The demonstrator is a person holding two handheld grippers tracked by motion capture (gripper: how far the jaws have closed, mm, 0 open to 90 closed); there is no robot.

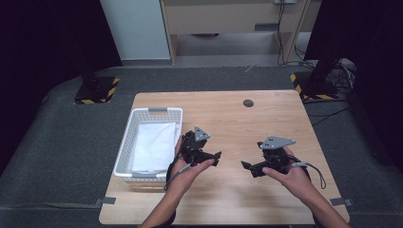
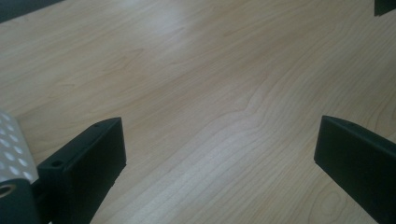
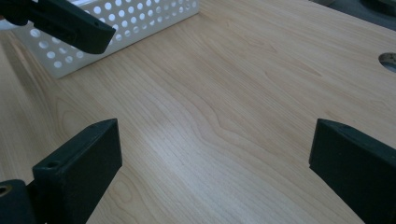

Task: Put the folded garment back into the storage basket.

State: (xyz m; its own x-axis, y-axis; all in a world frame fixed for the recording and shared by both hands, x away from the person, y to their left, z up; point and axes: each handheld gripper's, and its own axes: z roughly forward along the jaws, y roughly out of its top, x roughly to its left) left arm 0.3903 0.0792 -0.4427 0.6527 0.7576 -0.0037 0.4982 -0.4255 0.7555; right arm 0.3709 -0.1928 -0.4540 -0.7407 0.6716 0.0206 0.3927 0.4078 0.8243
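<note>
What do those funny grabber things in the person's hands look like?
Both the left gripper and the right gripper are black with two flat, blocky jaws. Each has a grey three-cornered plate on top and a thin cable trailing back. The forearms are bare, with no sleeves.

Pale wood tabletop [image 1: 266,123] with a white basket [image 1: 124,147] and two black grippers.

The tabletop is light tan with fine, wavy brown grain and one small dark grey round disc [image 1: 248,103]. The basket is white plastic, its walls dotted with rows of round holes, and holds a plain white cloth [image 1: 154,145]. The left gripper [image 1: 216,157] and right gripper [image 1: 246,166] are matte black, each topped by a grey plate. The floor [image 1: 47,156] is dark grey carpet.
</note>
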